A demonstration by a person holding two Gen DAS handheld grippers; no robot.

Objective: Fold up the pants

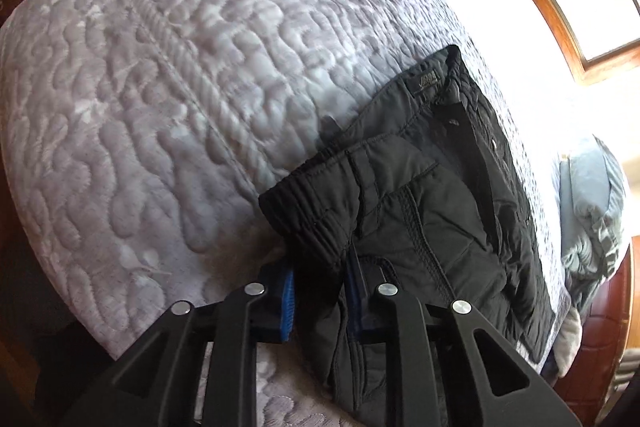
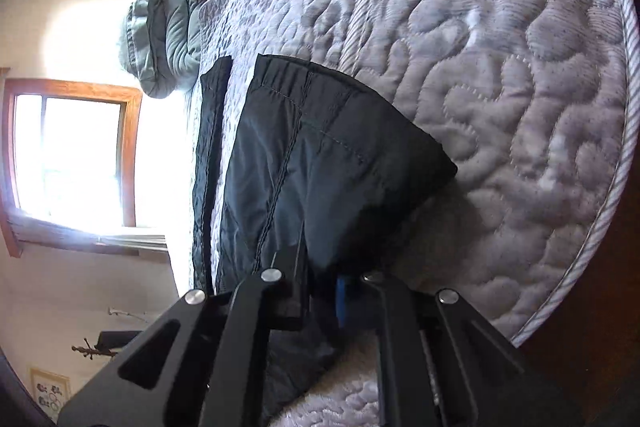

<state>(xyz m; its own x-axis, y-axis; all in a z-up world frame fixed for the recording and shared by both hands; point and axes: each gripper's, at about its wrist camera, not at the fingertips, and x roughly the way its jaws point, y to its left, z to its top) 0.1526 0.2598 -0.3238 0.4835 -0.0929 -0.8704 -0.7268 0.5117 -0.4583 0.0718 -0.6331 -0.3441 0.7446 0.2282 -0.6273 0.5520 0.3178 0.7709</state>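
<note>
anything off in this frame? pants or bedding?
Nothing damaged. The black pants lie unevenly on the quilted mattress; in the right wrist view a strip of quilt shows between two sections. A bunched green comforter sits at the mattress edge.

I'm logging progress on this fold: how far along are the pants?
Done: little beyond both grips. In hand: the left tongs and right tongs each clamp the black pants, lifting one layer above the quilted mattress. Left: laying that layer down and the final folds.
</note>
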